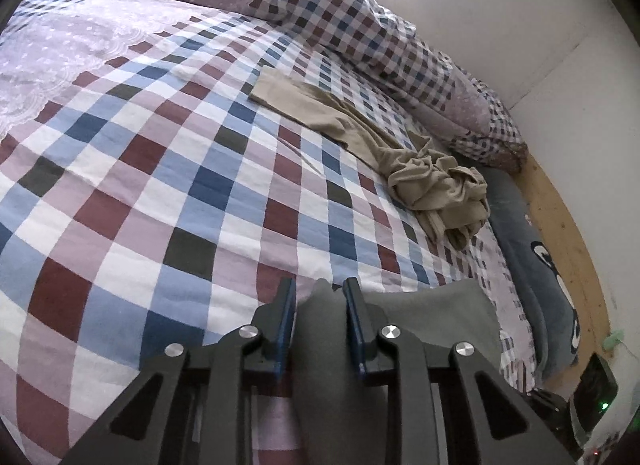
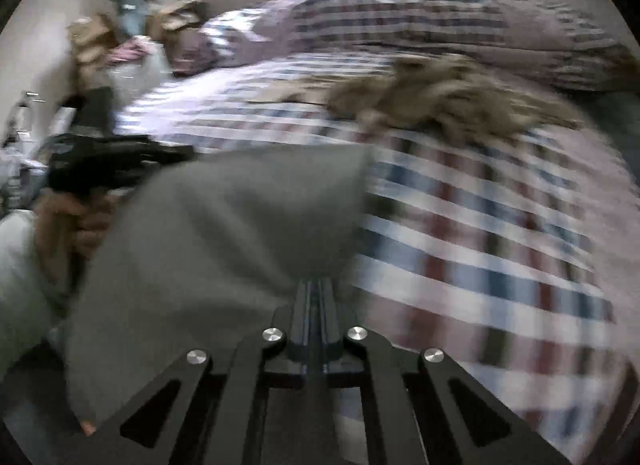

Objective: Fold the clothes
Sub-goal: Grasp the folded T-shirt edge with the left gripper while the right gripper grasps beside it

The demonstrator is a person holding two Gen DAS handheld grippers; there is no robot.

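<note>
A grey garment (image 1: 432, 313) hangs stretched between my two grippers, low over the checked bed cover (image 1: 160, 185). My left gripper (image 1: 320, 287) has a raised fold of this grey cloth filling the gap between its blue pads (image 1: 286, 321), which press on it from both sides. In the blurred right wrist view, my right gripper (image 2: 316, 285) is shut tight on a bunched corner of the grey garment (image 2: 224, 233). A hand (image 2: 76, 221) holds the left gripper (image 2: 176, 153) at that view's left edge. A crumpled tan garment (image 1: 432, 185) (image 2: 440, 105) lies further back on the bed.
A checked duvet and pillows (image 1: 360, 25) are heaped along the wall at the back. A grey-blue plush cushion (image 1: 536, 265) lies along the wooden bed edge (image 1: 568, 225) on the right. Boxes and clutter (image 2: 132, 37) stand beside the bed.
</note>
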